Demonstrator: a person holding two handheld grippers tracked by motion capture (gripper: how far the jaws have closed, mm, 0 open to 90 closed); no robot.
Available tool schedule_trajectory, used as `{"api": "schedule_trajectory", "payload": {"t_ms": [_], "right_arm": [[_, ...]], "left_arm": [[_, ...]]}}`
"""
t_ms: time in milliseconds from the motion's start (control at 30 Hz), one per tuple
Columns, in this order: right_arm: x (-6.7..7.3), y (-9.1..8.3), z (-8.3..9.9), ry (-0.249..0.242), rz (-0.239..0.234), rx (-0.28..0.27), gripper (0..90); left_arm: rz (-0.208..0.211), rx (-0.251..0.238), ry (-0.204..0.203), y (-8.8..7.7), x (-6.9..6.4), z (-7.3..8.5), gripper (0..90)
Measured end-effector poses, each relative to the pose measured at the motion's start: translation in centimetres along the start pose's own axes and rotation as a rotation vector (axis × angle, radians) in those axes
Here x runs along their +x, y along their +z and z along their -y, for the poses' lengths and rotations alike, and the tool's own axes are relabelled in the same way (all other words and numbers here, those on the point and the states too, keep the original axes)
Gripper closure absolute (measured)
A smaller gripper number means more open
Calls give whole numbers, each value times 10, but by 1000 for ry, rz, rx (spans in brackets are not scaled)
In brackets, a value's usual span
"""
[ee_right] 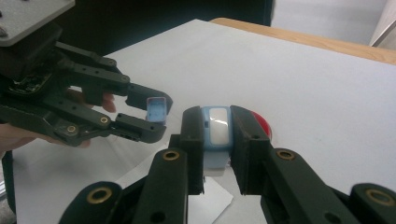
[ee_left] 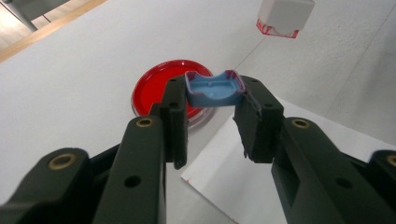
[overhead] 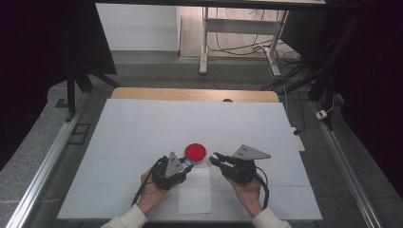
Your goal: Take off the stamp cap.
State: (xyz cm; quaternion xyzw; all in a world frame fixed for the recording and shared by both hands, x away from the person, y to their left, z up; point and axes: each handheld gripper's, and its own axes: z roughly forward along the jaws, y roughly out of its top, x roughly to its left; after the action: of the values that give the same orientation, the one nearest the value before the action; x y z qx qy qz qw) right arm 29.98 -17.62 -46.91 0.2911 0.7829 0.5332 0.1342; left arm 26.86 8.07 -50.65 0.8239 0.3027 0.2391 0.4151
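On the left of the white surface (overhead: pixel 142 128), near its front edge, the left claw (overhead: pixel 188 162) pinches a small blue cap (ee_left: pixel 215 88) between its two black jaws. Seen from the left gripper view, the cap is a shallow, hollow piece of light blue plastic with a curved notch in one rim and traces of red along its edges; its open side faces the camera. From the right gripper view the same cap (ee_right: pixel 156 109) shows as a narrow blue rectangle clamped at the tips.

Just beyond the left claw lies a round red dish (overhead: pixel 196 151) with a clear rim, flat on the surface, between the two claws and a little farther from the person. A separate white sheet (overhead: pixel 195 192) lies under and in front of the hands.

To the right, the right claw (overhead: pixel 214 157) is pressed onto a small blue-and-white container (ee_right: pixel 215 133): a pale blue body with a white rectangular panel on the face, held upright between the jaws. In the left gripper view this container (ee_left: pixel 284 17) appears white with a red-smeared lower edge. The two claws point toward each other, their tips near but apart.
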Motion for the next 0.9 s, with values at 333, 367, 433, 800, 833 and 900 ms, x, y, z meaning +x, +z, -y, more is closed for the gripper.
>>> {"api": "schedule_trajectory", "payload": {"t_ms": [333, 367, 433, 800, 833, 900], "right_arm": [[-1, 0, -1, 1, 1, 0, 749], [-1, 0, -1, 1, 1, 0, 749], [-1, 1, -1, 1, 2, 1, 749], [-2, 1, -1, 2, 1, -1, 749], [-2, 1, -1, 1, 1, -1, 749], [-2, 1, -1, 1, 1, -2, 749]], "left_arm": [[10, -9, -25, -19, 3, 8, 654], [14, -6, -27, -22, 4, 9, 654], [22, -4, -37, -25, 7, 12, 654], [15, 3, -92, -51, 20, 33, 653], [11, 5, -94, -54, 21, 35, 653], [5, 5, -104, -62, 25, 41, 654]]}}
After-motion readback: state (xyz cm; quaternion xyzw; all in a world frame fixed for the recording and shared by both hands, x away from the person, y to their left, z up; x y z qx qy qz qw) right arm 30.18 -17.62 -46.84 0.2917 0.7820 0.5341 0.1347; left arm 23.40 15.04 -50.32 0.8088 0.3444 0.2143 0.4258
